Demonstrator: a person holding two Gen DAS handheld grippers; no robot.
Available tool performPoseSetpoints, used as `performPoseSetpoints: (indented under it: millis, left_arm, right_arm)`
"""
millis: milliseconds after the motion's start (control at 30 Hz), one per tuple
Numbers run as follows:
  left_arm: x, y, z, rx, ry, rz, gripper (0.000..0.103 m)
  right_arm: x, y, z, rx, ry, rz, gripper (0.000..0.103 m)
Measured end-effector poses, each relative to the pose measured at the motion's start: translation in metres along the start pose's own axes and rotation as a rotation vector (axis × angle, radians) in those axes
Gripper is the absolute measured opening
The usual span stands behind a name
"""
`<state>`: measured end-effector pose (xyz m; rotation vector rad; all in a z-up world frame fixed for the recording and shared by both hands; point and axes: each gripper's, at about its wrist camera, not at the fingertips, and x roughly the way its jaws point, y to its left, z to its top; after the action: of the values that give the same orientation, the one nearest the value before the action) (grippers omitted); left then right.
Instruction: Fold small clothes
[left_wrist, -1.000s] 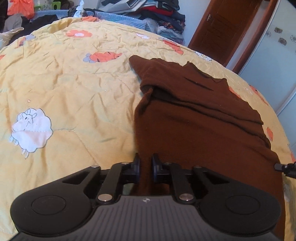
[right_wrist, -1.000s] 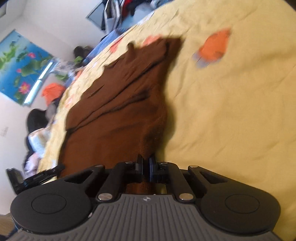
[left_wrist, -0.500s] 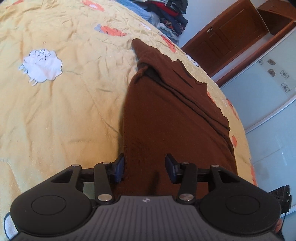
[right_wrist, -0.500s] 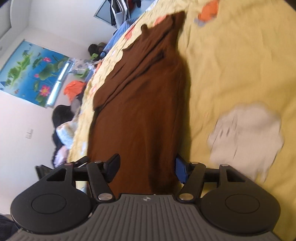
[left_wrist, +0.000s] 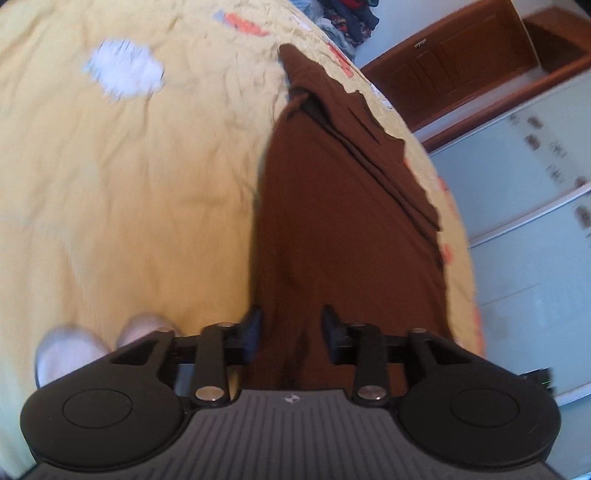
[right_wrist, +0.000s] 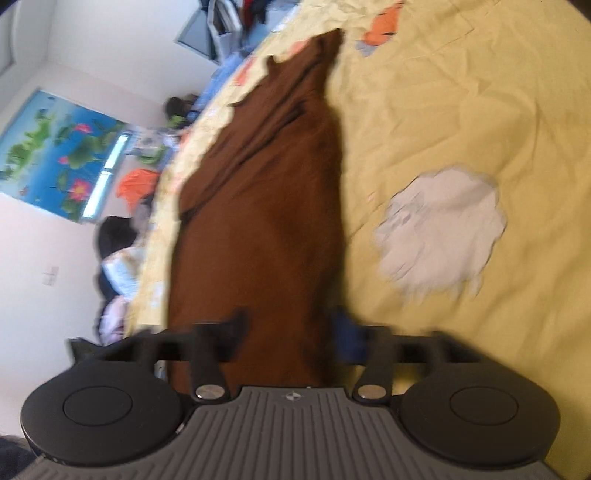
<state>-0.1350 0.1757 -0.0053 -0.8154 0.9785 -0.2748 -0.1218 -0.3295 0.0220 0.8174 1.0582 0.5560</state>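
A dark brown knitted garment lay folded lengthwise on the yellow quilted bedspread with its cartoon animal patches. The left tool was released, and the right tool had just been spreading wider; the near end of the cloth lay loose between each pair of fingers, unpinched.

garment flat on bedspread — clothes pile behind it

The left tool, jaws parted, frames the brown garment lying on the yellow bedspread.
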Motion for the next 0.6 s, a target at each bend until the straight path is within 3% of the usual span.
performPoseSetpoints:
  millis: [33, 133, 200, 233, 267, 433, 467, 533, 600]
  left_arm:
    - [-0.002, 0.003, -0.008, -0.035, 0.012, -0.034, 0.047]
    - [0.003, 0.003, -0.025, -0.084, 0.028, -0.089, 0.047]
    - [0.008, -0.004, -0.027, -0.063, 0.027, -0.069, 0.037]
    - [0.012, -0.006, -0.025, -0.052, 0.047, -0.039, 0.011]
    - [0.015, -0.007, -0.024, -0.040, 0.066, -0.012, 0.005]
    - [-0.010, -0.011, -0.026, 0.091, 0.065, 0.100, 0.004]
    - [-0.012, -0.007, -0.027, 0.098, 0.067, 0.105, 0.004]
    - [-0.011, -0.003, -0.027, 0.105, 0.064, 0.080, 0.005]
    - [-0.011, -0.008, -0.020, 0.129, 0.075, 0.103, 0.007]
  right_arm:
    - [0.004, -0.001, -0.007, 0.019, 0.024, 0.014, 0.078]
    - [0.016, 0.002, -0.022, 0.038, 0.074, 0.053, 0.070]
    - [0.024, 0.007, -0.024, 0.028, 0.096, 0.042, 0.057]
    - [0.029, 0.007, -0.024, 0.024, 0.118, 0.028, 0.038]
    - [0.032, 0.008, -0.026, 0.012, 0.142, 0.006, 0.013]
    - [0.006, 0.015, -0.033, -0.067, 0.155, -0.055, 0.013]
    - [0.002, 0.011, -0.037, -0.074, 0.158, -0.089, 0.007]
    - [-0.002, -0.002, -0.040, -0.038, 0.145, -0.052, 0.005]
    - [-0.002, -0.005, -0.039, -0.029, 0.139, -0.040, 0.005]
